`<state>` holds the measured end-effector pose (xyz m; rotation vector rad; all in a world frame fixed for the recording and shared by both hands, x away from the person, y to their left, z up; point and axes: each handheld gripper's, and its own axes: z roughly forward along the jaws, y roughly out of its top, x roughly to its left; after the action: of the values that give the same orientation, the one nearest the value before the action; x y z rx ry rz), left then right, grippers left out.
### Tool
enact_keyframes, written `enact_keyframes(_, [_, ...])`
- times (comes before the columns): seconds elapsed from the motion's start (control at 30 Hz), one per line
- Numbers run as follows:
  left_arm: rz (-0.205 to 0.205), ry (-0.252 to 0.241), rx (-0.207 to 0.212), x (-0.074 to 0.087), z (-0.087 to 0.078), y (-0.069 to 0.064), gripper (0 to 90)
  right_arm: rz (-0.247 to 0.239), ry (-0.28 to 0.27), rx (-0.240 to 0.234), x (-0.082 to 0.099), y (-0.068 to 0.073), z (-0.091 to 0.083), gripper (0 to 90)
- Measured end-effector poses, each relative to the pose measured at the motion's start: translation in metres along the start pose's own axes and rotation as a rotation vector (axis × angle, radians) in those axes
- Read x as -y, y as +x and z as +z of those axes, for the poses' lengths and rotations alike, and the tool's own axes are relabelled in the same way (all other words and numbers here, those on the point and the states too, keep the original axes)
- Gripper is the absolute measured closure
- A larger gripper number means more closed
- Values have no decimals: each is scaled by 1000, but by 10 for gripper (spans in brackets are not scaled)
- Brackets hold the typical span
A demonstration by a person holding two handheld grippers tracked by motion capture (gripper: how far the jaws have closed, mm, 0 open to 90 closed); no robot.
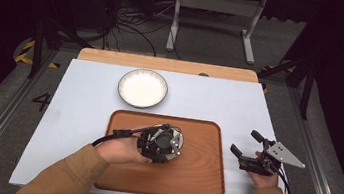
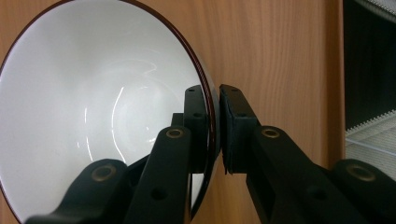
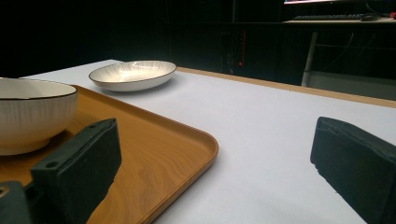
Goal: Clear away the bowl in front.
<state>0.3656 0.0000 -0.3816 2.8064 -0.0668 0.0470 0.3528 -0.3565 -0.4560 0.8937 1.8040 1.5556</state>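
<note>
A white bowl (image 2: 93, 116) with a dark rim sits on the wooden tray (image 2: 280, 56). My left gripper (image 2: 214, 93) is shut on its rim, one jaw inside the bowl and one outside. In the high view the left gripper (image 1: 168, 144) covers most of the bowl (image 1: 178, 139) near the middle of the tray (image 1: 199, 181). My right gripper (image 1: 244, 142) rests low over the white table (image 1: 84, 95) just right of the tray, open with nothing between its jaws. The right gripper view looks past the right gripper (image 3: 215, 128) at the bowl (image 3: 32, 112) on the tray (image 3: 154, 154).
A shallow white plate (image 1: 143, 88) with a dark rim and ribbed pattern lies on the table behind the tray; the plate (image 3: 133, 73) sits beyond the tray's corner in the right gripper view. A wooden strip edges the table's far side. Dark floor, cables and a stand lie beyond.
</note>
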Motion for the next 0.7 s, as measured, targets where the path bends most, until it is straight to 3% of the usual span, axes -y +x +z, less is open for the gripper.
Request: enact_keyframes(0.7, [-3,1,28,3,3,-1,825,-1,-1,0,0,0,0,24])
